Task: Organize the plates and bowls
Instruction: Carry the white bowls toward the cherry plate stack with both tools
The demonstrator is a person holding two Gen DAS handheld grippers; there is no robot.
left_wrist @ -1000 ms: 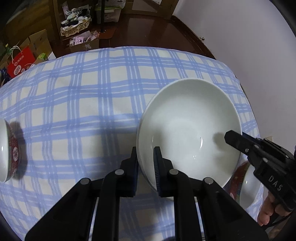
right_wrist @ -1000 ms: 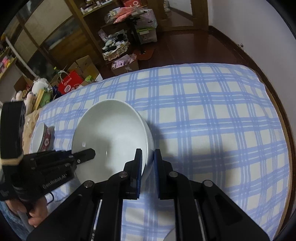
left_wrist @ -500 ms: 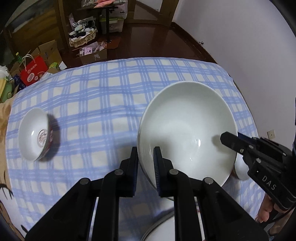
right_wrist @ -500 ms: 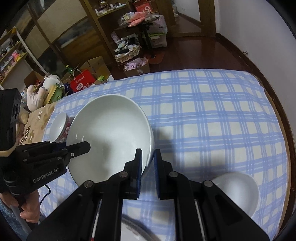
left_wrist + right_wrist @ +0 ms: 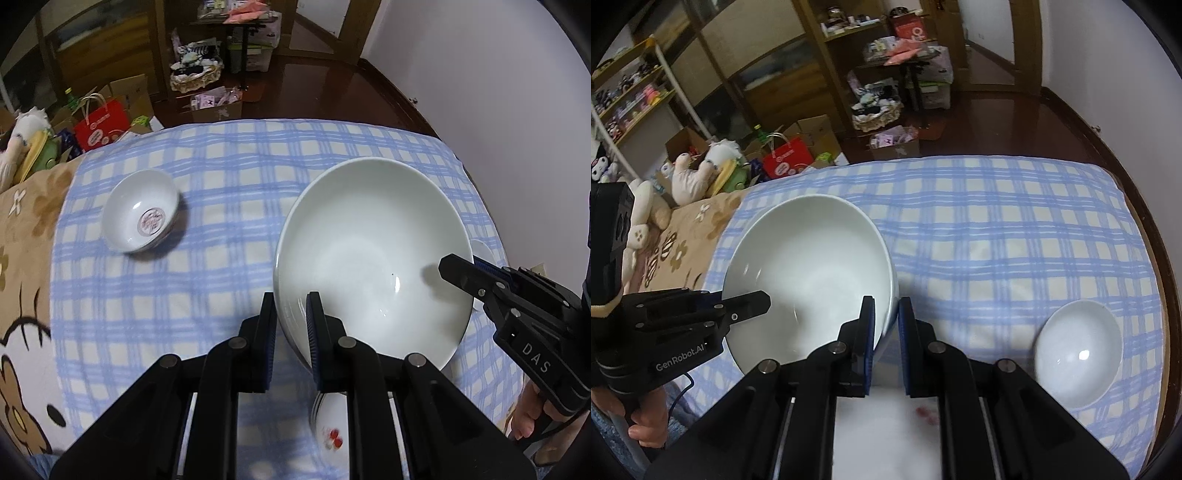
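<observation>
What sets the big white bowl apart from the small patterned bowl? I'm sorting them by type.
The big white bowl is plain inside; the small patterned bowl has a reddish emblem at its bottom. The big bowl is far wider. It is clamped at opposite rims by the left gripper and right gripper, while the small bowl sits untouched on the checked cloth. Both are empty, white and open side up.

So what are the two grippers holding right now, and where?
Both hold the large white bowl by its rim: left gripper on one side, right gripper on the opposite side.

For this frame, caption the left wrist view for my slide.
Both grippers, left and right, clamp the big bowl's rim above the checked cloth.
</observation>
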